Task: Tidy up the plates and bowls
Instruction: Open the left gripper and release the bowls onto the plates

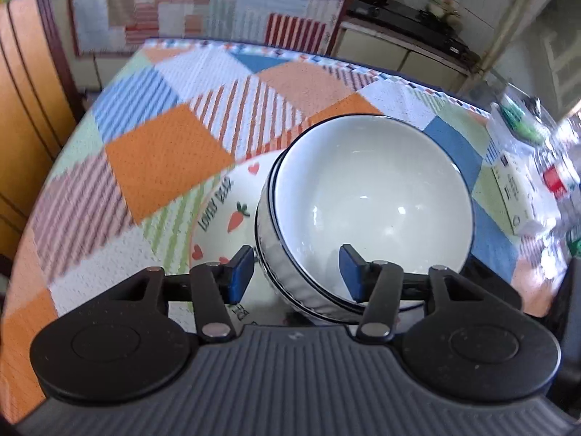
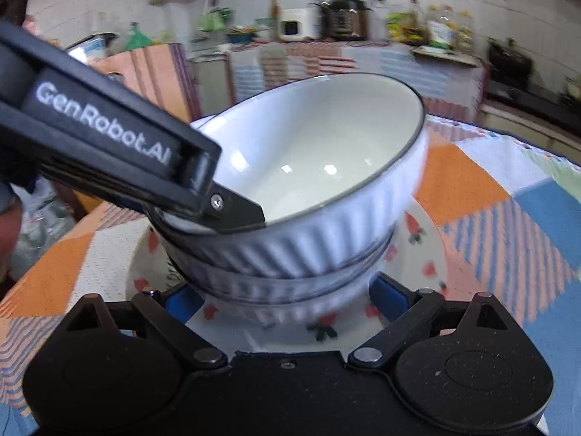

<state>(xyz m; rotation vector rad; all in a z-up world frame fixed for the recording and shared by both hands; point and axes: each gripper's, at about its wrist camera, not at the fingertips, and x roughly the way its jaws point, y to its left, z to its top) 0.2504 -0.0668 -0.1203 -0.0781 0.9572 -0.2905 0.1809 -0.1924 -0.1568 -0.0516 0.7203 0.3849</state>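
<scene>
A round table under a patchwork cloth (image 1: pixel 163 160) of orange, blue, white and striped squares fills the left wrist view, and on it lies a white plate (image 1: pixel 221 214) printed with hearts, a carrot and dark lettering. Just right of that lettering, resting on the plate, sits a stack of white ribbed bowls (image 1: pixel 370 196) with thin dark rims, the top one tilted. The left gripper (image 1: pixel 296 272) straddles the near wall of the top bowl: its left blue pad is outside the ribbed wall with a gap showing, its right blue pad (image 1: pixel 354 276) is inside the bowl, and the jaws stand spread, not pressing on the wall. Farther right, at the table's edge, lie a white box and some blurred packets. In the right wrist view the other tool's black arm, marked GenRobot.AI, comes in from the upper left and its tip hangs over the top bowl's rim (image 2: pixel 316 145). Three bowls are nested there, standing on the plate (image 2: pixel 425 254) with red fruit prints. The right gripper (image 2: pixel 287 301) sits low before the stack, jaws spread wide, one blue pad at each side of the lowest bowl, and whether they touch it cannot be told. A kitchen counter with pots and bottles runs behind.
</scene>
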